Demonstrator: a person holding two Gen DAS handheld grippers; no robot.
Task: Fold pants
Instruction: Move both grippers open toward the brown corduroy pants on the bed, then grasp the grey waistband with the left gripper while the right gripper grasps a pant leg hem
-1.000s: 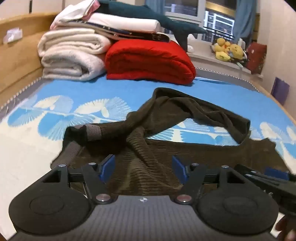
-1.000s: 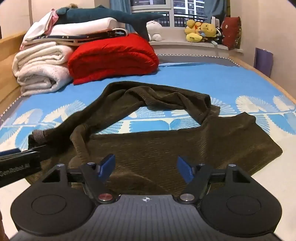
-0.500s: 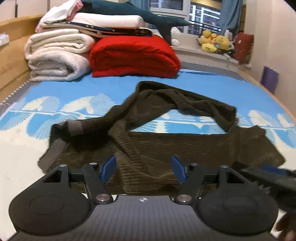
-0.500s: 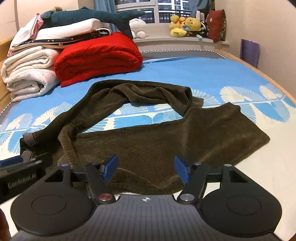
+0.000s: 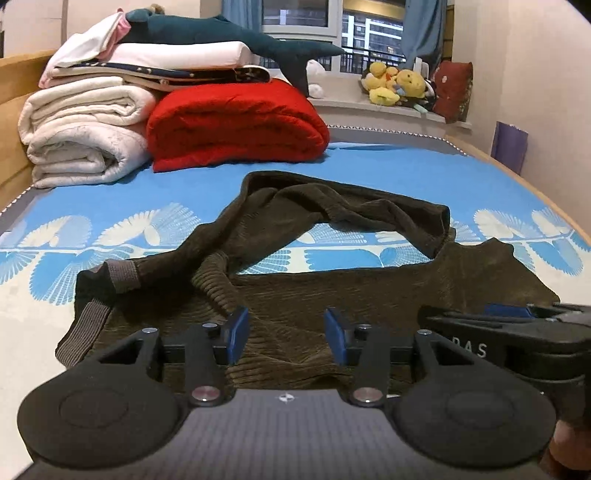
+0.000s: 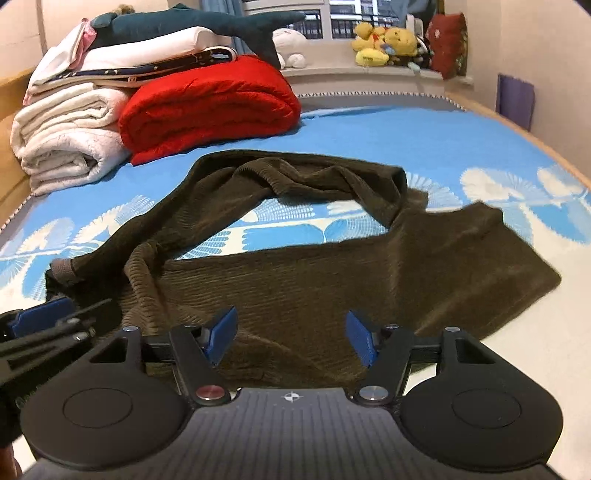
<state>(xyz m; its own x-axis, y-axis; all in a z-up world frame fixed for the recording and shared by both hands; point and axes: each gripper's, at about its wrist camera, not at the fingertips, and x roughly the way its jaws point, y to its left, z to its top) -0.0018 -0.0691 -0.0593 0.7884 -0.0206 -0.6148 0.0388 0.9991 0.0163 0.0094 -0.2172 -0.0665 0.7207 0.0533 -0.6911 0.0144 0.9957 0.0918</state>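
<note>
Dark brown corduroy pants (image 5: 369, 291) lie crumpled on the blue patterned bed, also in the right wrist view (image 6: 332, 273). One leg loops up toward the far side (image 5: 332, 203); grey ribbed cuffs (image 5: 123, 275) lie at the left. My left gripper (image 5: 286, 334) is open and empty just above the near edge of the pants. My right gripper (image 6: 291, 334) is open and empty over the near edge too. The right gripper shows at the right of the left wrist view (image 5: 506, 332); the left gripper shows at the left of the right wrist view (image 6: 44, 328).
A folded red blanket (image 5: 236, 125) and white folded quilts (image 5: 81, 136) with a plush shark (image 5: 229, 35) are stacked at the far left of the bed. Stuffed toys (image 5: 395, 86) sit on the windowsill. A wooden bed rail (image 5: 517, 184) runs along the right.
Both grippers have drawn back and shifted slightly, so the pants sit more centred in both views. Both stay open and empty. The pants have not moved.
</note>
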